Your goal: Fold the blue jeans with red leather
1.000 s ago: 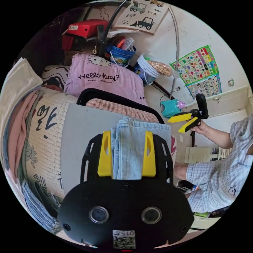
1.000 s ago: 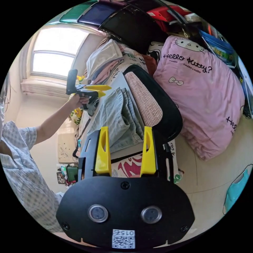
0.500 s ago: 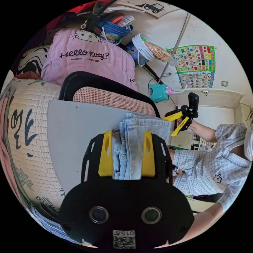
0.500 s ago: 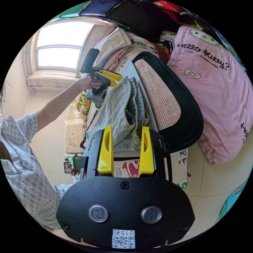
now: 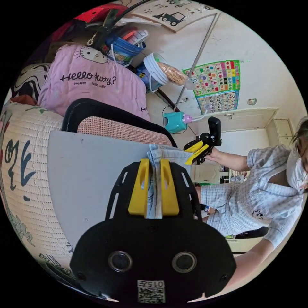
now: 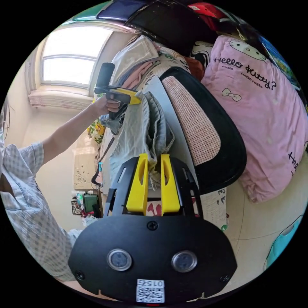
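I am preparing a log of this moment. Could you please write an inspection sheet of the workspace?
Surface: grey board, bare beside the denim.
Job's things: folded jeans, light blue, at the board's edge.
Clutter: pink bedding bag, blue bucket, white bucket, quilted mat.
Grippers: left gripper shut on the jeans; right gripper shut on the jeans' other end.
Cables: black cord by a teal toy.
Surroundings: window, wall chart, chair back.

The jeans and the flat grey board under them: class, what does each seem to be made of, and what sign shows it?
The jeans: pale, faded denim, judging by the woven look and stitched seams. The grey board: smooth and matte, with a straight edge; perhaps plastic or laminate, the view leaves it open.
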`<action>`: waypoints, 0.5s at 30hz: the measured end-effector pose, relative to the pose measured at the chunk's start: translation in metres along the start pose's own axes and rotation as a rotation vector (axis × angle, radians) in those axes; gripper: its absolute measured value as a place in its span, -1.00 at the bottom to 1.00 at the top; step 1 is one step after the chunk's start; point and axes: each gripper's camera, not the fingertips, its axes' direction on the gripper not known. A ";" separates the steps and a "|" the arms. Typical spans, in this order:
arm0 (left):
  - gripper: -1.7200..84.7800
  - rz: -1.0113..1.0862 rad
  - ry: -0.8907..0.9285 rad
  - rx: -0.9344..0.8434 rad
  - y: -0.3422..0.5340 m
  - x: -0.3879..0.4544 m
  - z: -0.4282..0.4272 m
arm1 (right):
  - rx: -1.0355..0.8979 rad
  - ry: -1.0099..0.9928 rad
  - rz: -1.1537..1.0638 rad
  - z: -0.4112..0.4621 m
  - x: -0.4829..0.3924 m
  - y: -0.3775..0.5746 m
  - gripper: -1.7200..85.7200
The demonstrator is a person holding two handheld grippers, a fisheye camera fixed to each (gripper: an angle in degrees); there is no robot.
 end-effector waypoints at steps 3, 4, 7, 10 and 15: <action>-0.83 0.126 0.015 0.117 0.043 0.015 -0.016 | 0.030 0.050 -0.097 0.014 -0.007 -0.003 -0.82; -0.83 0.152 0.018 0.140 0.054 0.019 -0.019 | 0.035 0.074 -0.144 0.020 -0.013 -0.003 -0.82; -0.84 0.251 0.040 0.232 0.111 0.036 -0.032 | 0.041 0.162 -0.269 0.040 -0.034 -0.001 -0.83; -0.84 0.304 0.049 0.280 0.175 0.046 -0.039 | 0.026 0.249 -0.380 0.069 -0.059 0.002 -0.83; -0.84 0.276 0.058 0.327 0.295 0.025 -0.037 | -0.041 0.303 -0.541 0.141 -0.099 0.006 -0.84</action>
